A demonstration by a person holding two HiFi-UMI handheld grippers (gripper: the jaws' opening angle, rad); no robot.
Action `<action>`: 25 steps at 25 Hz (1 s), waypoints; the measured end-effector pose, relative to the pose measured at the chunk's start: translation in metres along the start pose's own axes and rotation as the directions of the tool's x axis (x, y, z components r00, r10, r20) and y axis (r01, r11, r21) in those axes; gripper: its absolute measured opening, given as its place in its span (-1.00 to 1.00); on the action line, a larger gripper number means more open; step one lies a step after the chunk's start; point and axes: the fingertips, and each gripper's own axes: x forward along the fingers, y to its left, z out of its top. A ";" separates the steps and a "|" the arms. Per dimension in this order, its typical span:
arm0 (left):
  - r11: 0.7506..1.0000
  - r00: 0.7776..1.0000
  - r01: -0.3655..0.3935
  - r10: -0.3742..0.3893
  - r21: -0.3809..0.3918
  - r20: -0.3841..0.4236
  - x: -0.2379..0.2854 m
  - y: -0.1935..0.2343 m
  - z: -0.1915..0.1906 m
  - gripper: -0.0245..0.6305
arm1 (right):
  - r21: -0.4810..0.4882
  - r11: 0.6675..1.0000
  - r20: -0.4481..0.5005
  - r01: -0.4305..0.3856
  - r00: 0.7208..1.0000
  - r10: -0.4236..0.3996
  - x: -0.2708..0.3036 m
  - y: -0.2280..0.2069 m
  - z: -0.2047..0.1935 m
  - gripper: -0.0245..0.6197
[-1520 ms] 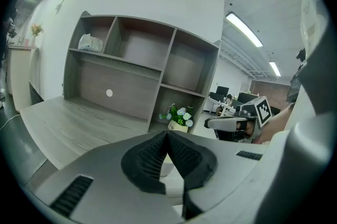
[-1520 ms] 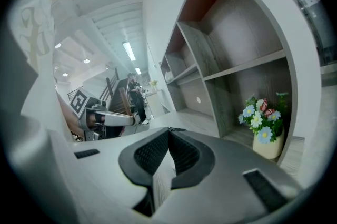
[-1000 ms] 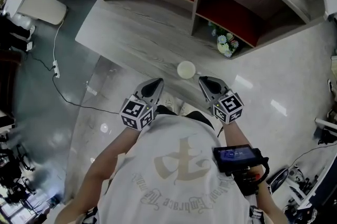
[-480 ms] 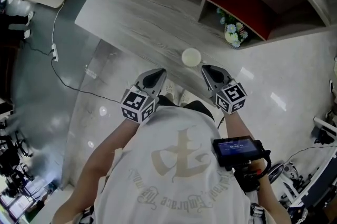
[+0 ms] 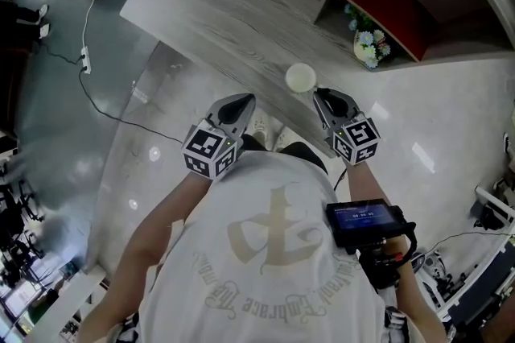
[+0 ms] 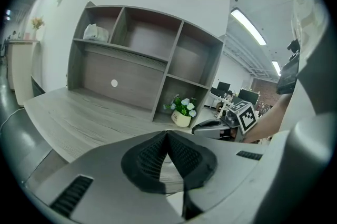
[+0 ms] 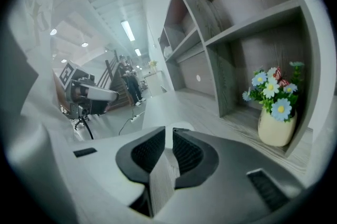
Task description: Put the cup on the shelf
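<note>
Right hand-held gripper (image 5: 325,97): jaws have just been opening. In the right gripper view (image 7: 169,132) I read a narrow slit between the ribbed pads, with nothing clamped in it. A pale rim shows just past the tips.

Left hand-held gripper (image 5: 240,101): in its own view (image 6: 167,136) the pads meet at the tips. Closed, nothing held.

Both point away from my operator's body toward the worktop (image 5: 209,11), left and right of the cup (image 5: 300,78).

Cup: white, upright, mouth up. It stands on the grey wood-grain worktop close to the near edge, between the 2 tips and nearer the right one, just beside it. I see no contact with either tool. Not on the shelf.

Shelf (image 6: 150,60): open grey unit at the back of the worktop, well apart from the cup. The left gripper view shows 3 compartments in the upper row. Below them are 1 wide bay and 1 narrower bay at the right.

Flower pot (image 5: 368,47): cream pot with pale blooms, in that narrower lower bay.

White crumpled item (image 6: 96,33): in the upper left compartment; I cannot tell what it is.

Floor: glossy, with a cable (image 5: 87,43) trailing left of the worktop.
</note>
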 end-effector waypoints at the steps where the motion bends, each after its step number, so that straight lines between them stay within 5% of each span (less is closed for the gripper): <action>1: 1.000 1.000 -0.004 0.004 -0.005 0.002 -0.002 0.001 -0.001 -0.92 | -0.007 1.000 -0.008 -0.002 1.000 0.002 0.002 0.000 -0.001 -0.78; 19: 0.996 0.997 -0.074 0.075 -0.059 0.021 -0.011 0.028 -0.002 -0.92 | -0.155 0.987 -0.181 -0.033 0.984 0.005 0.041 -0.007 -0.019 0.21; 25: 0.993 0.995 -0.095 0.097 -0.066 0.024 -0.021 0.032 -0.001 -0.92 | -0.201 0.976 -0.247 -0.084 0.968 0.032 0.050 -0.001 -0.027 0.36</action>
